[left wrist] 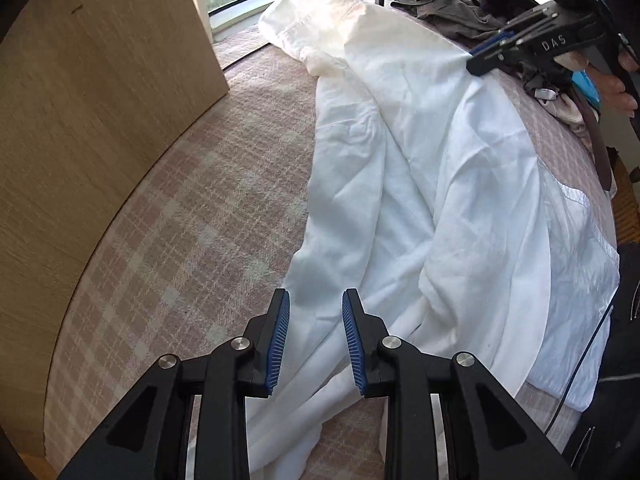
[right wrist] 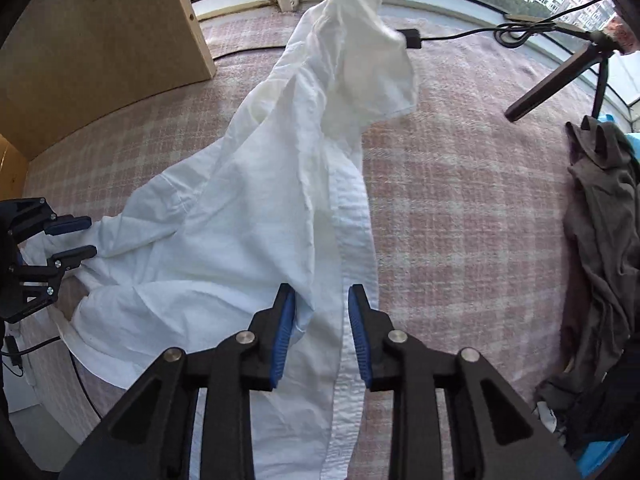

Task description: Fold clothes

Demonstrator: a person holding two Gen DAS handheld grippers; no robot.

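A white shirt (left wrist: 420, 184) lies crumpled lengthwise on the pink plaid cover (left wrist: 180, 240). My left gripper (left wrist: 316, 336) points down over one end of it. Its blue pads stand apart and the cloth shows below the gap, unpinched. In the right wrist view the white shirt (right wrist: 256, 216) stretches toward the window, its button strip (right wrist: 352, 216) running down between my right gripper's fingers. My right gripper (right wrist: 322, 332) is open above that strip; a fold lies against its left pad. Each gripper shows in the other view: the right gripper (left wrist: 476, 58) far right, the left gripper (right wrist: 80, 238) at the left edge.
A wooden panel (left wrist: 100, 100) stands along the left side. A heap of grey and dark clothes (right wrist: 600, 208) lies at the right, also seen as the clothes heap (left wrist: 448, 8). A tripod leg (right wrist: 552, 88) and a black cable with plug (right wrist: 412, 38) lie near the window.
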